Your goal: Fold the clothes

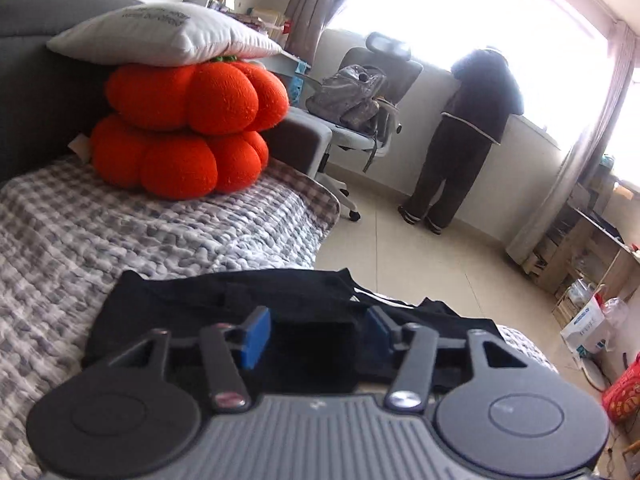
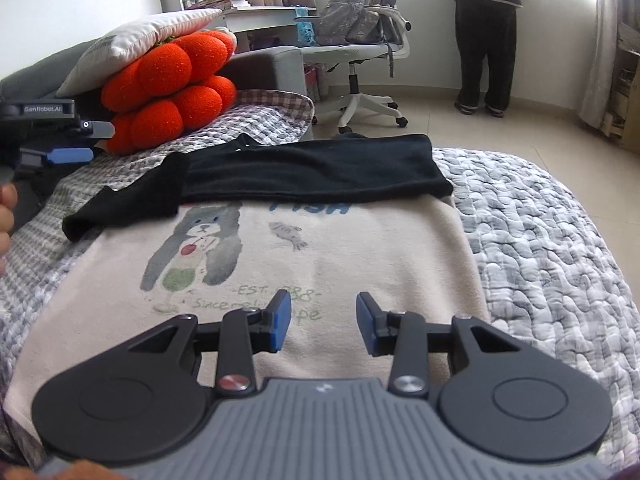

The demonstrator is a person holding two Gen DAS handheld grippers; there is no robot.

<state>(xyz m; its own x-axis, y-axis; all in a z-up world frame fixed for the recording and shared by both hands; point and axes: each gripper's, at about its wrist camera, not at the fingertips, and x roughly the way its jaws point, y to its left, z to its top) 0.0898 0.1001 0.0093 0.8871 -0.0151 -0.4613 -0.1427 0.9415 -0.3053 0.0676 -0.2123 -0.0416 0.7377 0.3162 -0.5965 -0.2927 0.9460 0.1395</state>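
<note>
While both garments lie flat on the bed (image 2: 552,240), the cream printed shirt (image 2: 360,248) occupies the middle of the quilted cover, and the black garment (image 2: 312,168) rests across its far edge as a long folded band, one end trailing toward the left side of the bed. The left hand-held gripper (image 1: 316,330) is released, its blue pads standing apart above the black cloth with nothing between them. The right hand-held gripper (image 2: 323,322) is likewise released, poised over the near part of the shirt and clear of the fabric.

Handling notes: both items appear light, soft and limp (expect sagging and creasing when lifted from one point). Grasp at a hem corner or folded edge, where layers are thick enough for the pads to bite; a pinch in mid-panel would likely gather cloth unevenly. The orange plush cushions (image 2: 168,84) and white pillow (image 2: 136,44) stand at the far left corner, well apart from the work.
</note>
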